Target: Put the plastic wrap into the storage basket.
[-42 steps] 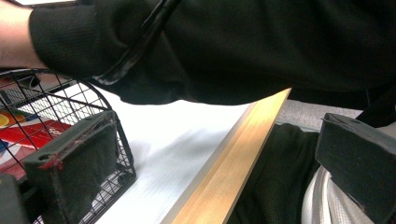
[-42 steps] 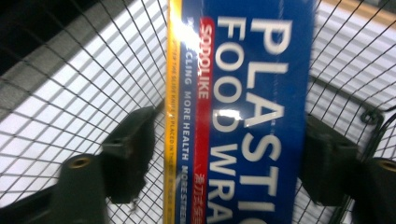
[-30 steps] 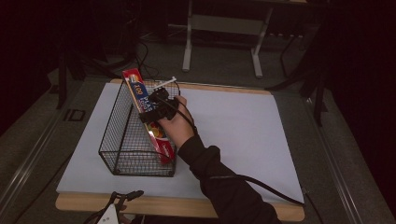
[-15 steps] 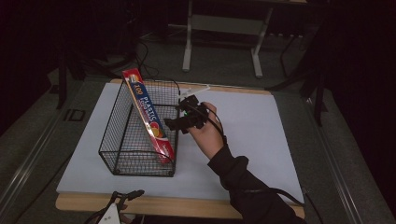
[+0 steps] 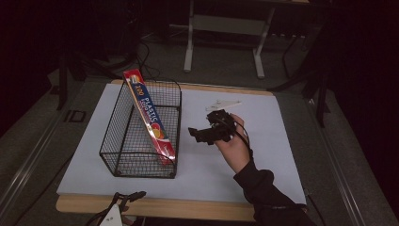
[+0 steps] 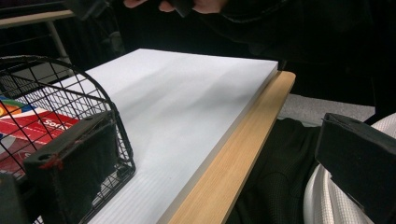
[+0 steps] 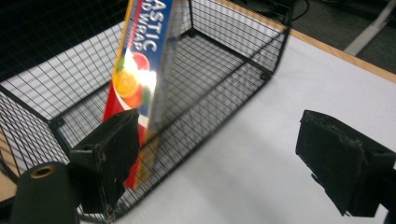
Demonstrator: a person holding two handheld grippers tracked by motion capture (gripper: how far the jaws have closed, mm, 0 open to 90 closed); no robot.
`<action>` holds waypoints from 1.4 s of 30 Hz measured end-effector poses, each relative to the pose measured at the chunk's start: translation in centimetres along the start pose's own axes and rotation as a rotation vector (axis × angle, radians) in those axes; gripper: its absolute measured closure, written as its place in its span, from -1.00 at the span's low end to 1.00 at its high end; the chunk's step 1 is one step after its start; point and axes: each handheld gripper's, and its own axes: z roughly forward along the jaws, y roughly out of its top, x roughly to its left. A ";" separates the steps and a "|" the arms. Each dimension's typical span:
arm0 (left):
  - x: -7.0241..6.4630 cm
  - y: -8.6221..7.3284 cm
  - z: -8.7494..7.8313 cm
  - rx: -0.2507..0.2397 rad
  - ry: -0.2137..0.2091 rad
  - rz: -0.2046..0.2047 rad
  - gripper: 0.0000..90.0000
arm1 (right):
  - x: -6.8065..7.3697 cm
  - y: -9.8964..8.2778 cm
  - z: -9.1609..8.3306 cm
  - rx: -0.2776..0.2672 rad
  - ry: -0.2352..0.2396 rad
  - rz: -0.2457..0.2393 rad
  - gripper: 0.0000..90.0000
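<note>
A black wire basket [image 5: 109, 134] stands on the left of the white mat. Inside it a red and blue plastic wrap box [image 5: 150, 117] leans along the right wall, its top end poking above the far rim. My right gripper [image 5: 196, 134] hovers just right of the basket, apart from it, jaws open and empty, pointing at the box [image 7: 140, 60] and basket [image 7: 233, 70]. My left gripper [image 5: 123, 201] sits below the table's front edge, near the basket's corner [image 6: 109, 109]. In the left gripper view its jaws [image 6: 215, 168] are spread wide with nothing between them.
The white mat [image 5: 273, 160] covers a wooden table whose bare front edge [image 5: 197, 208] faces the person. A dark sleeve reaches in from the bottom right. Behind the table stand grey frame legs [image 5: 189, 47] and cables on the floor.
The right hand has moved to the right, from over the basket at the box out above the open mat. The box stays leaning in the basket. The left gripper has kept still.
</note>
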 end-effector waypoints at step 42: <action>-0.1 0.0 0.1 0.001 0.002 0.005 -1.00 | -3.7 -15.5 -5.7 0.066 -0.043 0.046 -0.70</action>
